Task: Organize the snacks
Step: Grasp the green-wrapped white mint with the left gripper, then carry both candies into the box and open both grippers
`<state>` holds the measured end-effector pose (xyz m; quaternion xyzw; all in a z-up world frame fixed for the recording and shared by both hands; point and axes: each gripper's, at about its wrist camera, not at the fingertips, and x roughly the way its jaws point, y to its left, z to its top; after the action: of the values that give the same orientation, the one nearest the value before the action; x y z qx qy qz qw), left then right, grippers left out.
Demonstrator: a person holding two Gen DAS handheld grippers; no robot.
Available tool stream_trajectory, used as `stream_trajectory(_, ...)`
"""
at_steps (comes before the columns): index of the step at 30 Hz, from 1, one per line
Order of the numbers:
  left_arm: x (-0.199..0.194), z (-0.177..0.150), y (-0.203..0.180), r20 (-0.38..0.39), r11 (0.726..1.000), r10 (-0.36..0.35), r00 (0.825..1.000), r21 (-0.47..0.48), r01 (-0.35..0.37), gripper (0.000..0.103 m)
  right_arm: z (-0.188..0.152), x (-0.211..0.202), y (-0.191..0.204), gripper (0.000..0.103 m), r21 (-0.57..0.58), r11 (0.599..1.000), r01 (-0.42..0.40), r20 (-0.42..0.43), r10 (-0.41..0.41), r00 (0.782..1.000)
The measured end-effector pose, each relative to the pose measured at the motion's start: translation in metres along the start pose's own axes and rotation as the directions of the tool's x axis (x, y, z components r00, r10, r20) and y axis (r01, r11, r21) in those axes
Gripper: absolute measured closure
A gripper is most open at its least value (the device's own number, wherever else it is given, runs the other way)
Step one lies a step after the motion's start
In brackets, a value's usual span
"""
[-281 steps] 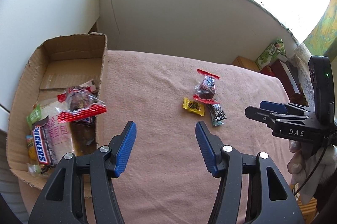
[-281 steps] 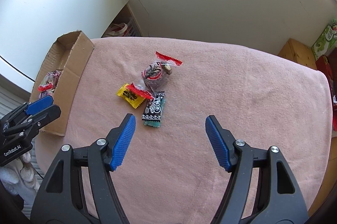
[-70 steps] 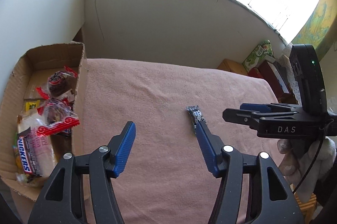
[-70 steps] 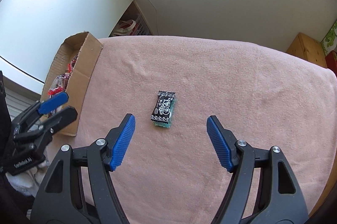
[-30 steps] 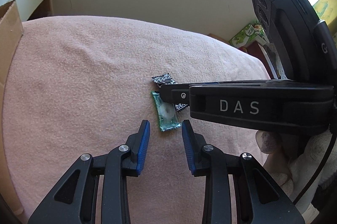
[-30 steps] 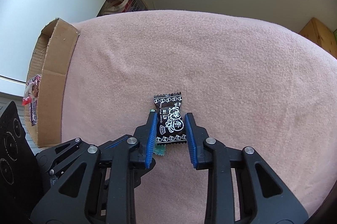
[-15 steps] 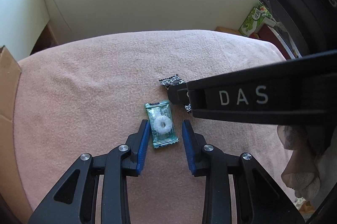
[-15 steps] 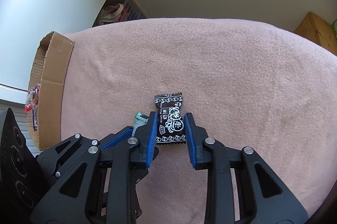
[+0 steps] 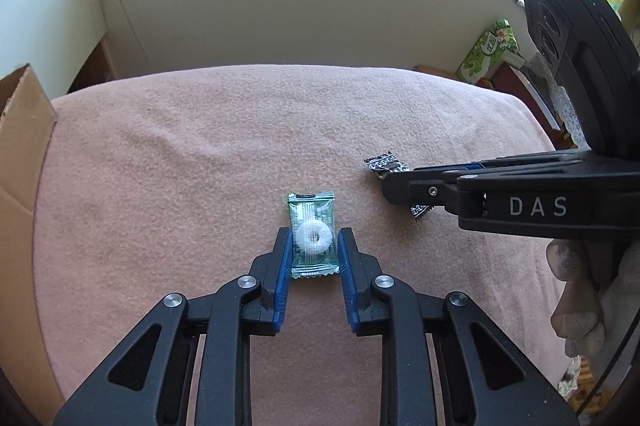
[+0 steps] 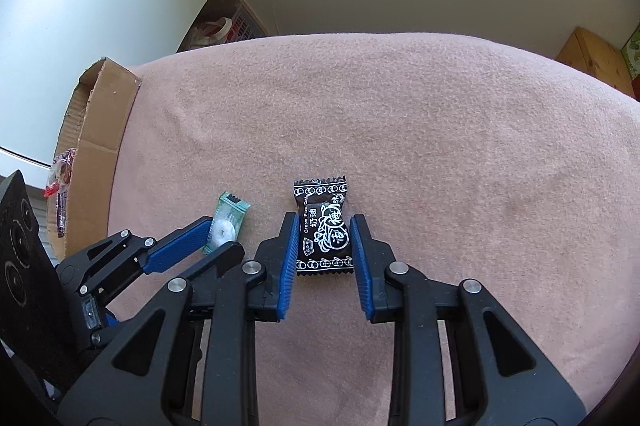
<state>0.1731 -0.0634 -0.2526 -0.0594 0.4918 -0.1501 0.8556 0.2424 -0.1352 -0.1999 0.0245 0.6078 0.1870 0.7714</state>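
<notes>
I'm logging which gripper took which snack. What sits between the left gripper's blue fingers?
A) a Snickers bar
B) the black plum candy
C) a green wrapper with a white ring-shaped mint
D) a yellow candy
C: the left gripper is closed on the green mint packet, its white ring visible through the wrapper, while the black plum candy is in the right gripper.

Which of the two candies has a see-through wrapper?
The green candy in the left gripper: its white ring shows through. The black candy is opaque.
</notes>
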Motion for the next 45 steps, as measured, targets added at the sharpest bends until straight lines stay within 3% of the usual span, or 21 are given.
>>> stream_trajectory(10, -0.042, -0.003, 0.011, 0.036, 0.998, -0.010, 0.999, -0.065, 0.012, 0.082, -0.009, -0.021, 0.018, 0.076, -0.028, 1.000, 0.013, 0.060, -0.011, 0.998)
stream_trajectory(20, -0.094, -0.004, 0.029, 0.120, 0.995, 0.003, 0.993, -0.099, 0.009, 0.082, -0.019, -0.041, 0.056, 0.076, -0.078, 0.997, 0.004, 0.094, 0.003, 0.996)
stream_trajectory(32, -0.143, -0.012, 0.075, 0.180, 0.982, 0.074, 0.981, -0.185, -0.040, 0.082, -0.015, -0.055, 0.137, 0.076, -0.213, 0.977, -0.028, 0.116, 0.054, 0.992)
stream_trajectory(45, -0.192, -0.033, 0.154, 0.208, 0.944, 0.186, 0.960, -0.308, -0.116, 0.082, -0.001, -0.041, 0.242, 0.076, -0.356, 0.929, -0.103, 0.088, 0.143, 0.986)
